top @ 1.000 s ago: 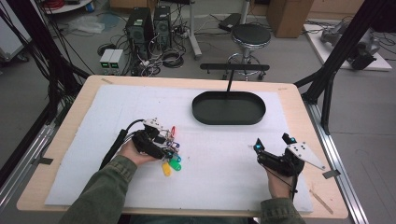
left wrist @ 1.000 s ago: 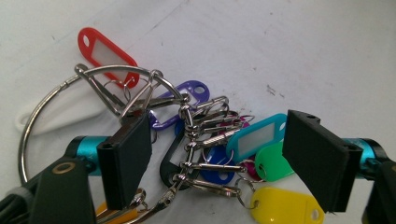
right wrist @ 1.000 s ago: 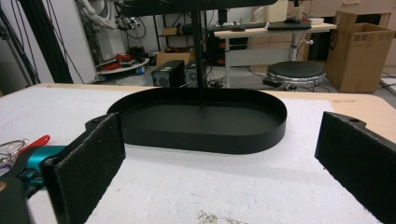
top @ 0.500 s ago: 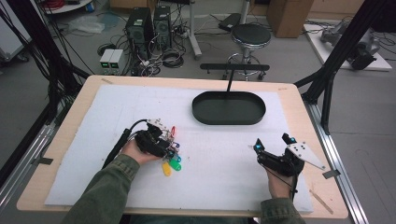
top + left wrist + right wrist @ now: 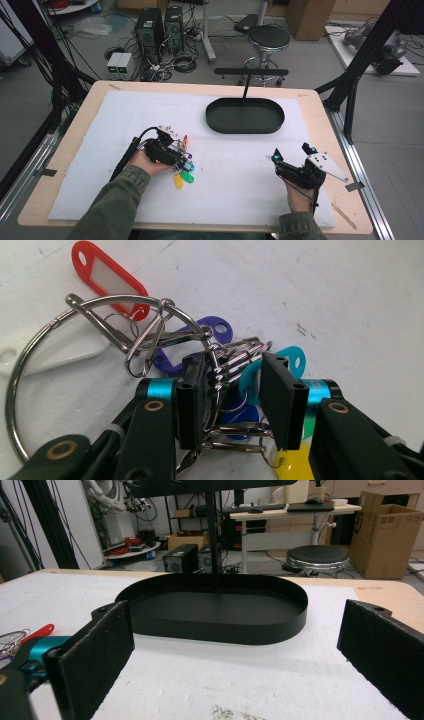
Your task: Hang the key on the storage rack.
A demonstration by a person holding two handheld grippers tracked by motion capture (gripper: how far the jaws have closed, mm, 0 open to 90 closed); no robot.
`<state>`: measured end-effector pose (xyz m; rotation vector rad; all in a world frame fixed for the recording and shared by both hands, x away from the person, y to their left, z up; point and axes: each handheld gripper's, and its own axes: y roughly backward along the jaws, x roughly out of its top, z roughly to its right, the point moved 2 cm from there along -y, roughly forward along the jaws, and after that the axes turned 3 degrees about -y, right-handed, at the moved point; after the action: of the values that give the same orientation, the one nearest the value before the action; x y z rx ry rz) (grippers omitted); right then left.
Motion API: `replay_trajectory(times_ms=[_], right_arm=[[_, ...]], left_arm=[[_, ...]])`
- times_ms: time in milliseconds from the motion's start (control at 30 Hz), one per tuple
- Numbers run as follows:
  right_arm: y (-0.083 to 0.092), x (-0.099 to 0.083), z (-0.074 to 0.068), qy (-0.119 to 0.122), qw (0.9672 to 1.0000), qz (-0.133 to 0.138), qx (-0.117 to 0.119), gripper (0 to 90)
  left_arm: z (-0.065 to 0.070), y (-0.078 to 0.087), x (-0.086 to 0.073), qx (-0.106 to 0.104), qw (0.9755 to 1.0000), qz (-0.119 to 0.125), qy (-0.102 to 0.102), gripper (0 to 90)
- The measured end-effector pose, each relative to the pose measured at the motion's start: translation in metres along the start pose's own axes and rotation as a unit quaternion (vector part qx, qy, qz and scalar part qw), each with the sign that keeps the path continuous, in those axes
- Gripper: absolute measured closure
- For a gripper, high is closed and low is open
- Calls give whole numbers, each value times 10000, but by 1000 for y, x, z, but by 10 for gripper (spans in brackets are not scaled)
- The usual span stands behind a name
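Note:
A bunch of key tags lies on the white mat [image 5: 225, 195]: a big steel ring [image 5: 15, 385] with clips, a red tag [image 5: 110, 277], a purple tag [image 5: 217, 330], a teal tag [image 5: 295, 357] and a yellow tag [image 5: 287, 467]. From above, the green tag [image 5: 187, 176] and yellow tag [image 5: 177, 181] stick out below my left gripper [image 5: 182, 150]. The left gripper [image 5: 235, 390] straddles the small split rings [image 5: 235, 362]; its jaws have just been closing, with a gap still showing at the right pad [image 5: 277, 400]. My right gripper [image 5: 291, 151] rests at the mat's right, open and empty [image 5: 235, 645].
A black oval tray [image 5: 245, 116] sits at the back middle of the mat, straight ahead in the right gripper view [image 5: 215, 605]. A black T-shaped stand [image 5: 246, 87] rises from it. The wooden table edge [image 5: 345, 150] runs along the right.
The left gripper's jaws have drawn closer together over the key bunch. Both hands stay where they were.

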<state>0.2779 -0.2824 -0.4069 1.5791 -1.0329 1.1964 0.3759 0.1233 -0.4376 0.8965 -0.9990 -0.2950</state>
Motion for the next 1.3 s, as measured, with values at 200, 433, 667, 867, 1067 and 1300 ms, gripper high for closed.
replay_trajectory(times_ms=[200, 433, 667, 867, 1067, 1300], right_arm=[[0, 0, 0, 30, 10000, 5, 2, 6], [1, 0, 0, 27, 10000, 39, -8, 6], [1, 1, 0, 36, 10000, 65, -17, 5], [1, 1, 0, 48, 10000, 67, -10, 5], [2, 1, 0, 18, 10000, 83, -18, 6], [3, 1, 0, 9, 10000, 98, -13, 6]], left_arm=[[-4, 5, -1, -197, 9997, 96, 80, 765], [-1, 8, 1, -211, 9996, 163, -60, 793], [3, 15, 3, -141, 9995, 172, -226, 802], [7, 17, 8, -111, 9995, 109, -285, 805], [8, 20, 11, -138, 9993, 70, -342, 807], [10, 32, 17, -91, 9991, 124, -391, 807]])
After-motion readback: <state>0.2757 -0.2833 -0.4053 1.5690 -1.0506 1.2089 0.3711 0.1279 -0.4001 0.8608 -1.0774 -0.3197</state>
